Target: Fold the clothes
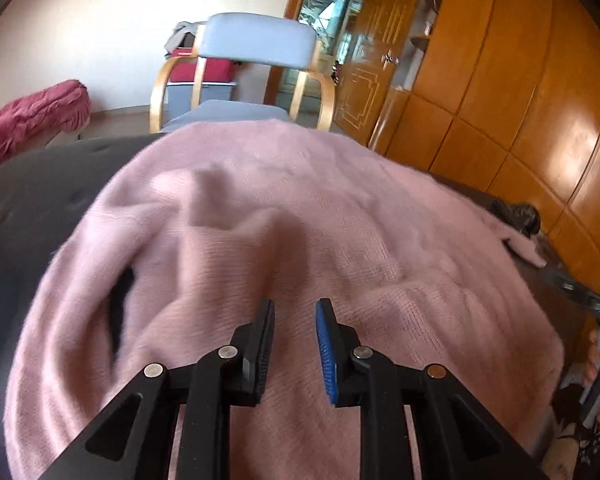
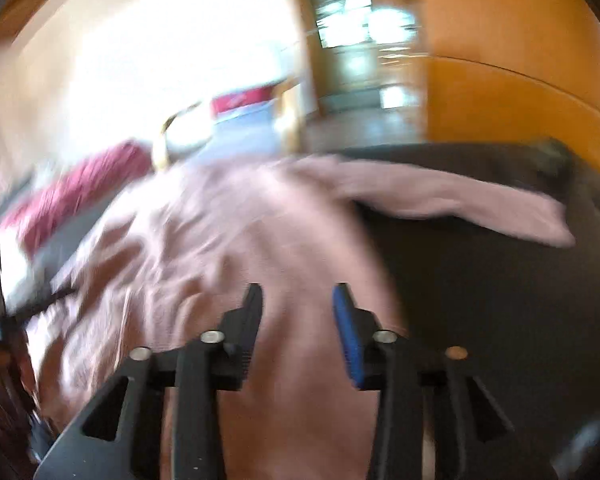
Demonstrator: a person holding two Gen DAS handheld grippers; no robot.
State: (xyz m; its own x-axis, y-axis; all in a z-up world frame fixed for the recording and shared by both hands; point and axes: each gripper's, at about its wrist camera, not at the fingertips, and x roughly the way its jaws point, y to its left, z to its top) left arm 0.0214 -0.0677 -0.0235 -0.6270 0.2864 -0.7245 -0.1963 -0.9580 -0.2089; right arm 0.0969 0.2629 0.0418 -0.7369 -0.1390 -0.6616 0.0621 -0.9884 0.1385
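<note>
Pink sweater (image 1: pixel 284 216) is spread flat on the dark counter (image 1: pixel 40 200), ready to fold. Left gripper (image 1: pixel 295 312) and right gripper (image 2: pixel 297 300) both hover over it, jaws apart, holding nothing.

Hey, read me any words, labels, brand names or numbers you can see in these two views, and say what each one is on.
None can be read in either view.
The pink sweater, grey chair and wooden wardrobe show no writing.
The right wrist view is too blurred to tell.

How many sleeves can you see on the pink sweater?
1. One sleeve stretches right across the dark surface from the pink sweater. The other may be hidden under folds.
</note>
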